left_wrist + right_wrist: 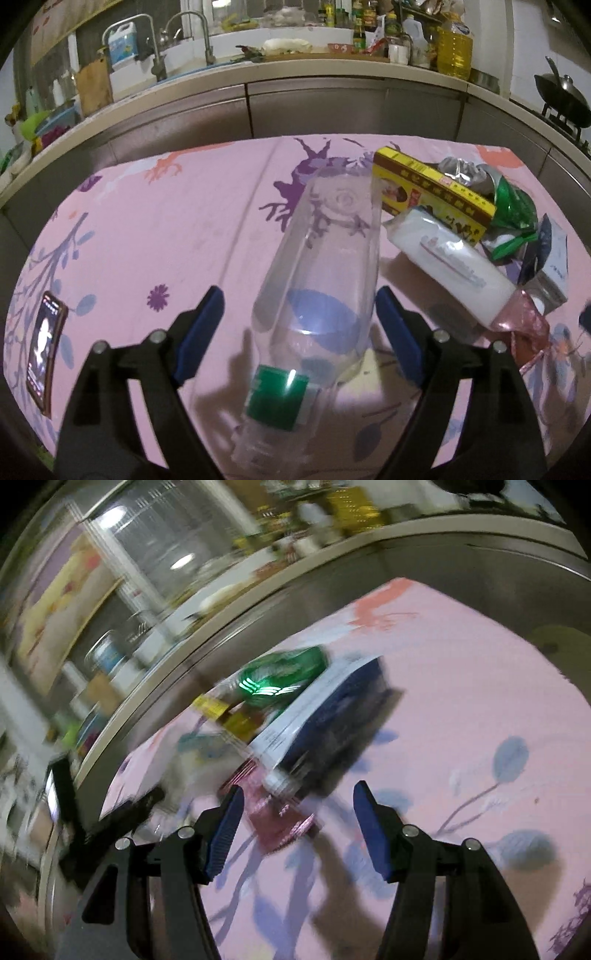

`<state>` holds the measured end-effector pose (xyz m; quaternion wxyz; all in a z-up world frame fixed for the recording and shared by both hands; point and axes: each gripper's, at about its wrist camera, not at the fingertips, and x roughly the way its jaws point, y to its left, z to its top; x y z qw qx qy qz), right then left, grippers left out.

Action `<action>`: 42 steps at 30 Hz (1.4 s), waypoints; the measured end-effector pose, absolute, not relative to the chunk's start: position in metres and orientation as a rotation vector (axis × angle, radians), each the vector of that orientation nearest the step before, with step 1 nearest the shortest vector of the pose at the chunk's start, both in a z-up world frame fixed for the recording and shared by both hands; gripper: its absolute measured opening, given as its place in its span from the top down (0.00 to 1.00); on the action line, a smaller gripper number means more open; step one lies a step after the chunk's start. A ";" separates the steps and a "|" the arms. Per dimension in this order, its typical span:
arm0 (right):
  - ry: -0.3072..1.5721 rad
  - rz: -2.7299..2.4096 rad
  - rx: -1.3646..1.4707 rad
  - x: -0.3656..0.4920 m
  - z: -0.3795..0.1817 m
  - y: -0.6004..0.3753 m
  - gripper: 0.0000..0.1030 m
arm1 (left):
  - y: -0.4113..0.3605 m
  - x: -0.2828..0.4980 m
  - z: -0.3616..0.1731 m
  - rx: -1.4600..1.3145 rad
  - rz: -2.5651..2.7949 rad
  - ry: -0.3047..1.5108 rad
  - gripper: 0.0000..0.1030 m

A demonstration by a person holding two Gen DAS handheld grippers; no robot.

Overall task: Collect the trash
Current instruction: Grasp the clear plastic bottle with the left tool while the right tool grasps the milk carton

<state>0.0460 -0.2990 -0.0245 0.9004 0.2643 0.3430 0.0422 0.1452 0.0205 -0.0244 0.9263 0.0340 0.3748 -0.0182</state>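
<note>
A clear plastic bottle (317, 266) with a green label lies on the pink flowered tablecloth (166, 221), neck towards me. My left gripper (301, 299) is open and straddles it; the left pad stands clear of the bottle and the right pad is close beside it. To its right is a trash pile: a yellow box (432, 188), a white packet (450, 258), a green wrapper (513, 206) and a pink wrapper (524, 325). The blurred right wrist view shows my right gripper (299, 794) open above the cloth, with the pink wrapper (273, 812) and a blue carton (332, 716) just ahead.
A phone (44, 347) lies near the table's left edge. Behind the table runs a kitchen counter (295, 74) with a sink, several bottles and a wok (561, 96) on the stove at the right. Grey cabinet fronts stand close behind the table's far edge.
</note>
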 end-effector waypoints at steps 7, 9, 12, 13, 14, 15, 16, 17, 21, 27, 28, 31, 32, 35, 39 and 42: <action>0.736 -0.031 0.565 0.098 -0.020 -0.293 0.37 | 0.028 0.141 -0.023 0.072 -0.052 0.718 0.39; 0.732 -0.066 0.494 0.110 -0.019 -0.277 0.31 | 0.032 0.141 -0.023 0.065 -0.041 0.715 0.39; 0.764 -0.121 0.380 0.121 -0.026 -0.261 0.27 | 0.040 0.139 -0.023 0.045 -0.032 0.718 0.39; 0.767 -0.126 0.365 0.121 -0.031 -0.262 0.27 | 0.043 0.138 -0.023 0.042 -0.027 0.719 0.39; 0.759 -0.119 0.364 0.120 -0.032 -0.264 0.27 | 0.046 0.138 -0.023 0.040 -0.021 0.719 0.39; 0.748 -0.116 0.368 0.117 -0.033 -0.268 0.27 | 0.049 0.137 -0.023 0.037 -0.016 0.720 0.39; 0.734 -0.124 0.376 0.112 -0.033 -0.275 0.27 | 0.052 0.136 -0.023 0.031 -0.012 0.722 0.39; 0.723 -0.131 0.384 0.109 -0.032 -0.279 0.27 | 0.054 0.135 -0.023 0.027 -0.008 0.723 0.39; 0.701 -0.148 0.432 0.098 -0.029 -0.305 0.27 | 0.059 0.134 -0.024 0.012 -0.001 0.736 0.39; 0.664 -0.171 0.409 0.078 -0.024 -0.320 0.27 | 0.060 0.133 -0.025 -0.003 -0.004 0.767 0.37; 0.661 -0.171 0.407 0.074 -0.024 -0.320 0.27 | 0.061 0.132 -0.025 -0.002 -0.002 0.767 0.35; 0.659 -0.162 0.385 0.071 -0.024 -0.318 0.27 | 0.064 0.132 -0.025 -0.007 0.002 0.767 0.31; 0.659 -0.160 0.378 0.070 -0.024 -0.316 0.27 | 0.065 0.132 -0.025 -0.011 0.003 0.769 0.30; 0.678 -0.132 0.365 0.073 -0.026 -0.310 0.27 | 0.066 0.131 -0.023 -0.016 0.007 0.769 0.30; 0.689 -0.120 0.340 0.078 -0.030 -0.304 0.27 | 0.064 0.128 -0.020 -0.010 0.000 0.755 0.30; 0.700 -0.115 0.326 0.080 -0.031 -0.297 0.27 | 0.060 0.130 -0.022 -0.001 -0.005 0.761 0.29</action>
